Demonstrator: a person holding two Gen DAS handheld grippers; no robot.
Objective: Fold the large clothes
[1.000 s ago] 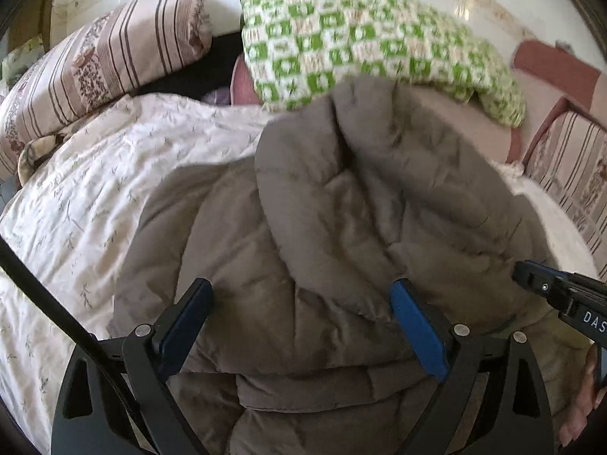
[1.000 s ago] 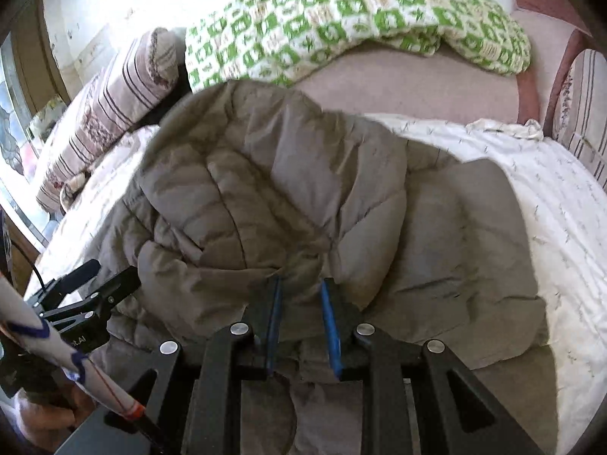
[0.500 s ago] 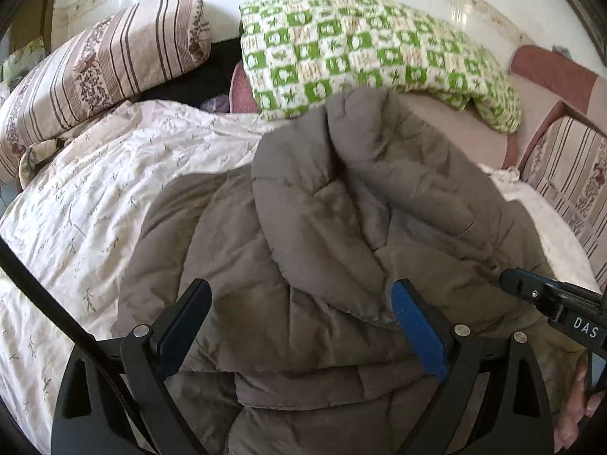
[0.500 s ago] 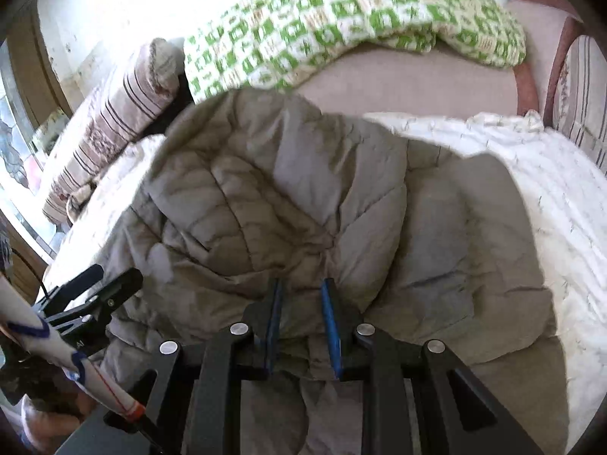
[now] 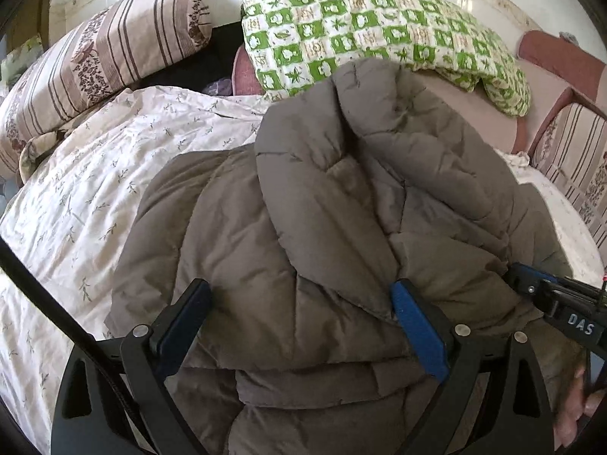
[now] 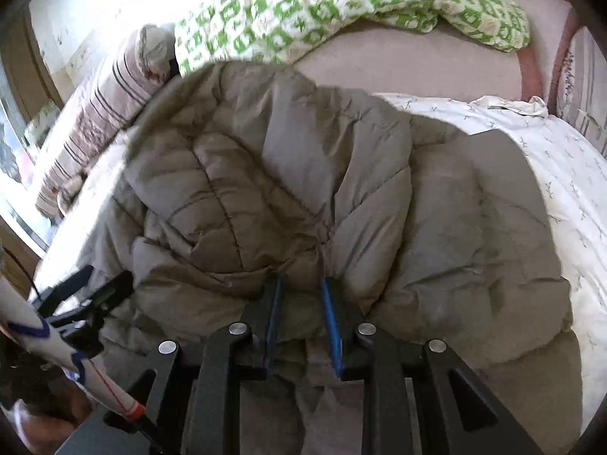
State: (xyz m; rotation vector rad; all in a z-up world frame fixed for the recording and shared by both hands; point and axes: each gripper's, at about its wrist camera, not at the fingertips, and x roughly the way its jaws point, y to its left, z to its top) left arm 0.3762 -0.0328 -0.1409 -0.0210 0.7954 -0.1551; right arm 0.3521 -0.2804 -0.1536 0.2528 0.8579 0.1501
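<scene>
My right gripper (image 6: 299, 295) is clenched on a bunched fold of the grey-brown quilted coat (image 6: 296, 174), the two blue pads pinching the padded cloth between them at the six o'clock edge of the right wrist view. My left gripper (image 5: 299, 311) stands released, its blue fingers (image 5: 415, 326) spread wide over the coat's lower part with cloth lying beneath and between them but, as far as I can tell, no pad pressing on it. The coat itself lies heaped in the middle of the bed, on the white sheet with small sprigs (image 5: 87, 197), with one thick layer turned over the rest and rising toward twelve o'clock. In the left wrist view my right gripper (image 5: 550, 295) shows at four o'clock, just beside the coat's edge, and part of my right hand (image 5: 576, 402) shows below it. A striped pillow (image 5: 102, 49) lies at ten o'clock, well apart from the coat, and a green-and-white checked blanket (image 5: 360, 26) lies across twelve o'clock, just behind the coat's top fold. At three o'clock a striped cushion (image 5: 569, 155) leans at the side of the bed.
</scene>
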